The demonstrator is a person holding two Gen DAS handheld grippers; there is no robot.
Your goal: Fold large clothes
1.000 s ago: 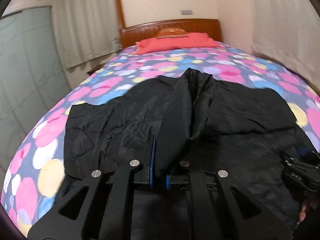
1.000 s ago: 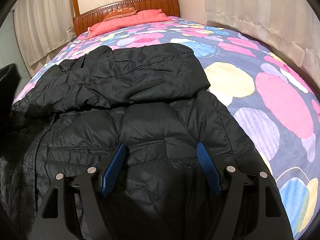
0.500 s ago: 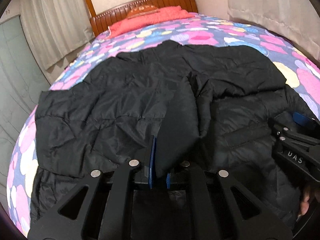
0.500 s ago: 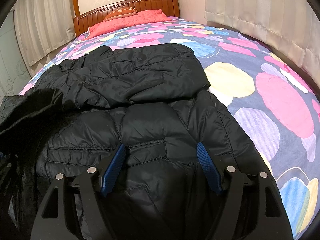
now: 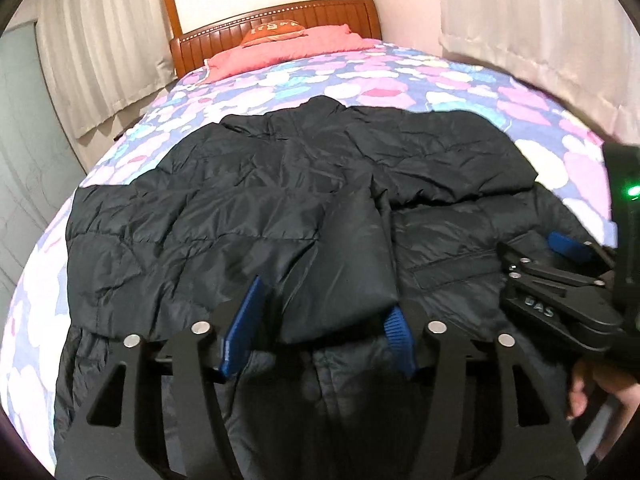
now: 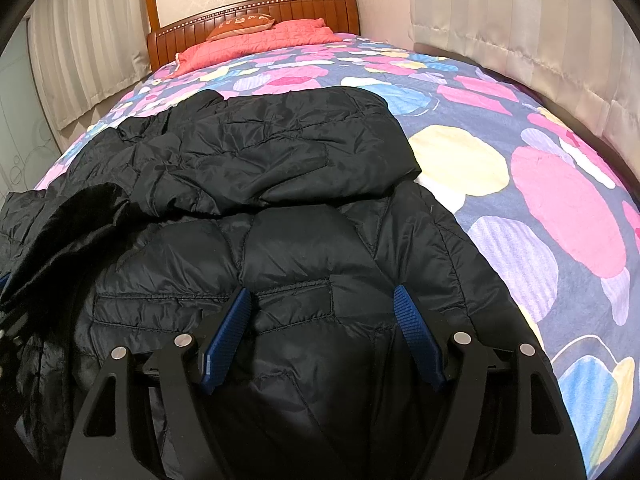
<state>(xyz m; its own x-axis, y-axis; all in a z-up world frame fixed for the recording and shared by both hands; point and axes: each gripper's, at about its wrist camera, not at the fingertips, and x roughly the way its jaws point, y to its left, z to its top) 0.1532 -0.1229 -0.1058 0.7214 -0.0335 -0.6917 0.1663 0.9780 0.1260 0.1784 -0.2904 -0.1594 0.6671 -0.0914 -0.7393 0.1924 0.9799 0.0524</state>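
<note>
Hand-held gripper on the left [image 5: 318, 330], low in the left wrist frame, is opening its jaws around a fold of the black puffer jacket [image 5: 256, 216]; the cloth lies between the blue pads [image 5: 244, 326] without being pinched. At lower centre of the right wrist frame, the right hand-held gripper [image 6: 322, 334] stands spread wide just above the jacket's quilted front near a stitched pocket, holding nothing. Its body shows at the right edge of the left wrist frame, with the person's fingers [image 5: 580, 390] below it. The jacket lies flat across the near half of the bed [image 6: 560, 208], one sleeve folded in over the body, filling the centre of both frames. It looks light and softly padded, with a slick shell likely to slide and to spring back out of a crease; a firm pinch on a hem, cuff or seam edge would probably hold better than a grab at the puffed panels. Beyond, the flowered bedspread runs up to a red pillow [image 6: 256, 46] and the wooden headboard [image 6: 312, 8] at upper centre
</note>
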